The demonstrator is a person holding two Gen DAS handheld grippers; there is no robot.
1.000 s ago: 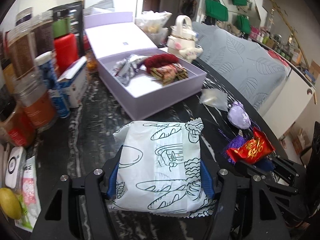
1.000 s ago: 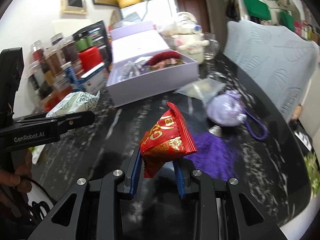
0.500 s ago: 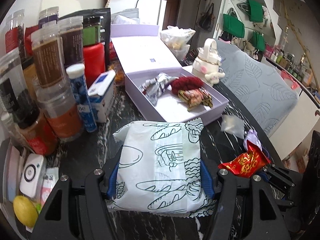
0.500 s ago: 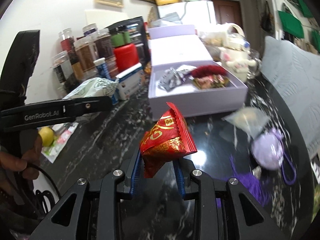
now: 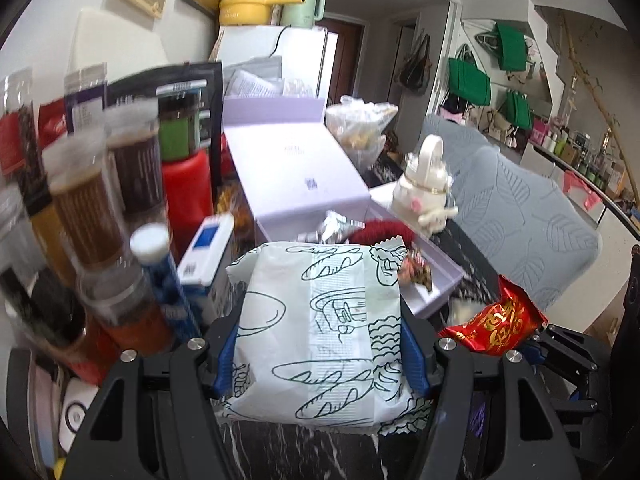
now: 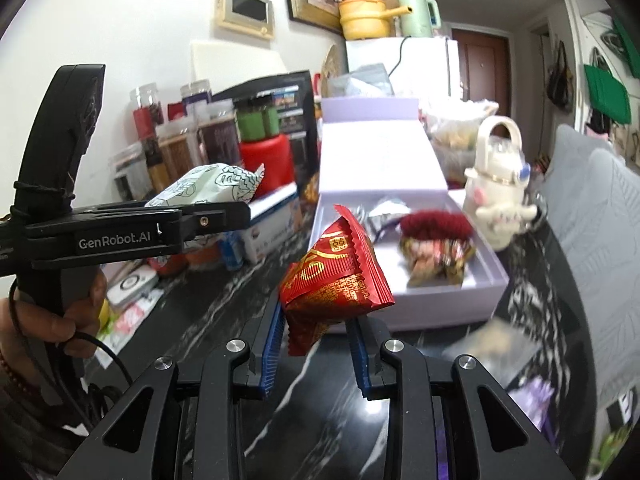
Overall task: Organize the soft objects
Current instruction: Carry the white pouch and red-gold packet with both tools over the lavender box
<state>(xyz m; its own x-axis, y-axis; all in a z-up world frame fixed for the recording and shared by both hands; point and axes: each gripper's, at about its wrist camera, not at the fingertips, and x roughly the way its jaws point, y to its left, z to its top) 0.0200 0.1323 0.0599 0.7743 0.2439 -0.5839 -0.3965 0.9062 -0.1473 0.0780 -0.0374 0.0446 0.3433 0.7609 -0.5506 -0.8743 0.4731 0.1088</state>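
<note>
Two hand-held tools are carrying soft packets above a dark marbled bench [image 6: 224, 312] toward an open lilac box [image 6: 476, 292]. The left tool [image 5: 318, 354] is clamping a pale green bread-print packet [image 5: 320, 332] across its width, blue pads pressing into both long sides; the right tool [image 6: 316, 344] is pinching a red foil packet [image 6: 332, 276] by its lower corner, jaws drawn nearly together, the rest of the pouch standing up free above them. Both packets are looking light and yielding: the printed one is appearing puffy and cushion-like, likely to dent rather than slip, and is best held across its middle as it is now; the foil one is looking glossy and crinkly, so a corner hold may be letting it swing or slide, and a grip lower on its body would probably be steadier. In the right wrist view a person's hand [image 6: 52, 320] is gripping the left tool's handle. Ahead, the box is already holding a dark red fuzzy piece [image 6: 436, 226], a silvery wrapper [image 6: 384, 216] and a patterned sweet bundle [image 6: 436, 256], leaving bare floor toward its near side. Its raised lid [image 6: 380, 160] is standing behind. Crowding the left approach are tall jars [image 5: 84, 216], a red canister [image 5: 186, 192] and a blue-and-white carton [image 5: 206, 252], which the left tool must be clearing; a cream toy-like ornament [image 6: 498, 188] is standing just beyond the box on the right, and a grey leaf-patterned cushion [image 5: 528, 232] lies farther off.
</note>
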